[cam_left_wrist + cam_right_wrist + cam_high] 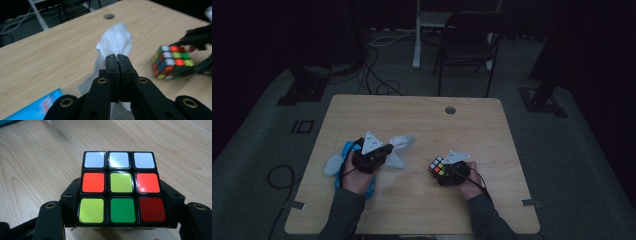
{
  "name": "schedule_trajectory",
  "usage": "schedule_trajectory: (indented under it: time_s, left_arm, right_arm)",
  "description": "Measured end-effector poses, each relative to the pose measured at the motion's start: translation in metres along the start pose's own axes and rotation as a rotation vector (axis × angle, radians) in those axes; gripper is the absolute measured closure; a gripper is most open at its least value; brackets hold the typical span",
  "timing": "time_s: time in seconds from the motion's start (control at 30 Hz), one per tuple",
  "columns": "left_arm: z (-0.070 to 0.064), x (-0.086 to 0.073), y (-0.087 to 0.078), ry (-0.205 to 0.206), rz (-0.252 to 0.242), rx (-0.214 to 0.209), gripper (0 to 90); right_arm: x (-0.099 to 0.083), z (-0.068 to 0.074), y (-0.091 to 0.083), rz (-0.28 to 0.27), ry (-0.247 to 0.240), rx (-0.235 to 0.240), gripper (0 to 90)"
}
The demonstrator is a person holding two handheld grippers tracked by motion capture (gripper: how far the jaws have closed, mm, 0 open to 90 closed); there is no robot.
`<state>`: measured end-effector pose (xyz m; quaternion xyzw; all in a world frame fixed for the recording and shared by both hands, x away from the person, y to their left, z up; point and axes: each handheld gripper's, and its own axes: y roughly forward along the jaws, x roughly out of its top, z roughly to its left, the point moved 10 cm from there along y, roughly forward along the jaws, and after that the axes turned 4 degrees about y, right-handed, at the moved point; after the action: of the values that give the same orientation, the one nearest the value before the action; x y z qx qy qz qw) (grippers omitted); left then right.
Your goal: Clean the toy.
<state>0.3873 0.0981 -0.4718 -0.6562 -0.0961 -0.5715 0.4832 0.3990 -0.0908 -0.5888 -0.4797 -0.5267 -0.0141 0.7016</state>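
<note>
Wiping not yet begun: left gripper (117, 58) pinches tissue (115, 41), jaws together; right gripper (122, 202) clamps cube (120, 186) off to its side. Next, likely: bring tissue onto cube's top face.

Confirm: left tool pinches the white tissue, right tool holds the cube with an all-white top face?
Not quite. The left tool does pinch the tissue, and the right tool holds the cube. But the face is mixed: only its far row is white, with orange, yellow, green and red below, as the right gripper view shows.
</note>
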Motion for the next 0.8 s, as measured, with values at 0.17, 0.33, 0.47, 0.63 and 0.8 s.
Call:
schedule_trajectory:
  time_s: [0.17,0.33,0.47,0.63,0.8]
  left_arm:
    - [-0.014,0.006,0.011,0.014,-0.003,-0.05,89.1]
    - [-0.028,0.017,0.017,0.029,-0.018,-0.092,89.1]
    - [-0.038,0.029,0.019,0.042,-0.042,-0.118,89.1]
    - [-0.047,0.041,0.02,0.044,-0.068,-0.152,89.1]
    - [-0.054,0.045,0.025,0.018,-0.089,-0.186,89.0]
  right_arm:
    - [0.002,0.004,0.002,-0.004,-0.001,0.012,33.8]
    - [0.004,0.01,0.005,-0.008,-0.007,0.029,33.8]
    - [0.004,0.014,0.008,-0.001,-0.011,0.037,33.8]
    - [0.005,0.017,0.011,0.001,-0.017,0.044,33.8]
    - [0.007,0.019,0.01,-0.006,-0.021,0.047,33.8]
